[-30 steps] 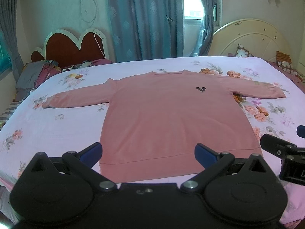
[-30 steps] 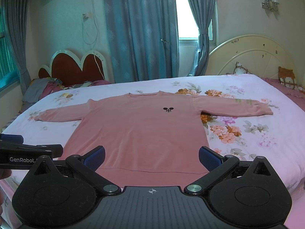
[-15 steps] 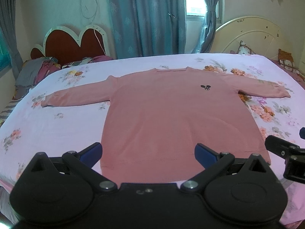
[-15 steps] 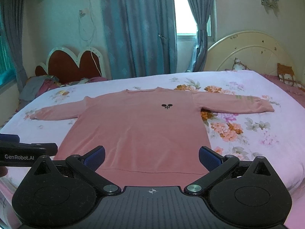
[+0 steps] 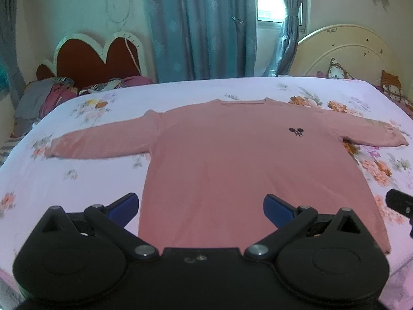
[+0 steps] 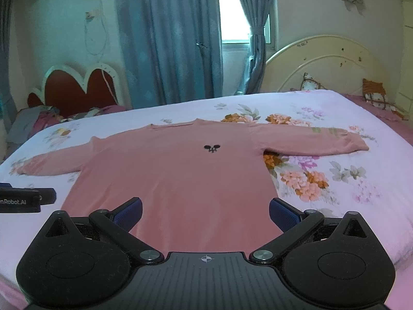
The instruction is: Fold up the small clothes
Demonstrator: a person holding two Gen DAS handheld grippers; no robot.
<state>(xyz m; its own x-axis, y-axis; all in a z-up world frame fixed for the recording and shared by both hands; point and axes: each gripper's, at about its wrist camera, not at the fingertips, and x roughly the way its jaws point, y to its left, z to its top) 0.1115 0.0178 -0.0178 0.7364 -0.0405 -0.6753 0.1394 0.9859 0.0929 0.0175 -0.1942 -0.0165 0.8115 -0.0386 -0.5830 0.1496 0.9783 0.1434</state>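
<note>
A pink long-sleeved sweater (image 5: 232,160) (image 6: 175,178) lies flat on the bed, front up, sleeves spread to both sides, collar at the far end. A small black logo (image 5: 296,131) marks its chest. My left gripper (image 5: 201,208) hovers open above the hem, nearer the sweater's left side, with nothing between its blue pads. My right gripper (image 6: 205,214) is open too, over the hem's right half. Each gripper shows at the edge of the other's view. The nearest strip of hem is hidden behind the gripper bodies.
The bed (image 5: 77,170) has a white floral sheet. A pile of clothes (image 5: 38,100) lies by the red heart-shaped headboard (image 5: 95,59) at far left. A cream headboard (image 6: 325,62) with cushions (image 6: 374,94) stands at the right. Blue curtains (image 6: 170,36) hang behind.
Both grippers have moved forward and a little higher over the sweater's hem. The sweater has not moved, and both stay open.
</note>
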